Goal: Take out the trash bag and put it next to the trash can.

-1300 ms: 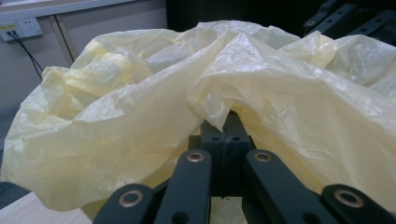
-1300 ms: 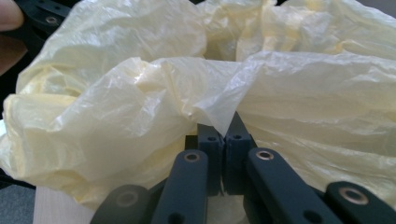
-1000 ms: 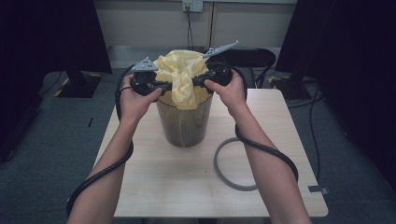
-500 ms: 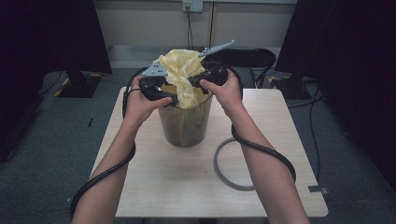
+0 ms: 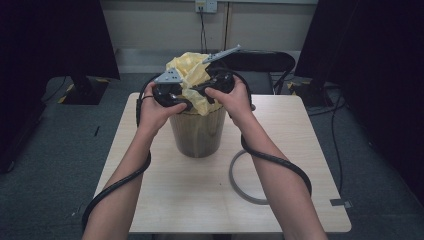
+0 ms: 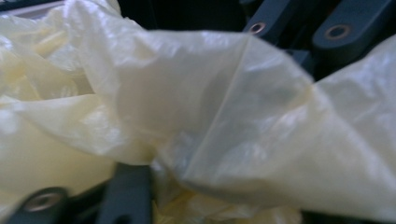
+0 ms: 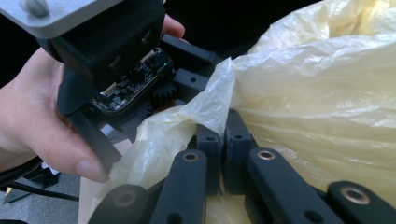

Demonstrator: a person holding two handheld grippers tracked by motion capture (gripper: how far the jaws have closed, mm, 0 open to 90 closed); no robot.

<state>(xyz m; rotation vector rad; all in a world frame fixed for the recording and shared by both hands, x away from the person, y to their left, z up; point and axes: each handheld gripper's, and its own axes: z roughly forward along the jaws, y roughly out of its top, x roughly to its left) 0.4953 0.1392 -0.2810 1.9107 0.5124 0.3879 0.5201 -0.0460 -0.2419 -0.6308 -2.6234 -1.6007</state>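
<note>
Yellow plastic bag (image 5: 192,80) sits bunched up out of the mouth of a round bin (image 5: 196,132) that stands on the far middle of the pale worktop (image 5: 200,200). Right gripper (image 5: 197,91) comes in from the right, jaws pressed together on a pinched fold of the film, as the right gripper view shows (image 7: 219,140). Left gripper (image 5: 187,105) faces it from the left, touching the bag; its jaws have just been closing, the film lies draped across them in the left gripper view (image 6: 205,154), and whether they clamp it I cannot tell. A grey cable (image 5: 240,180) loops on the worktop right of the bin.
</note>
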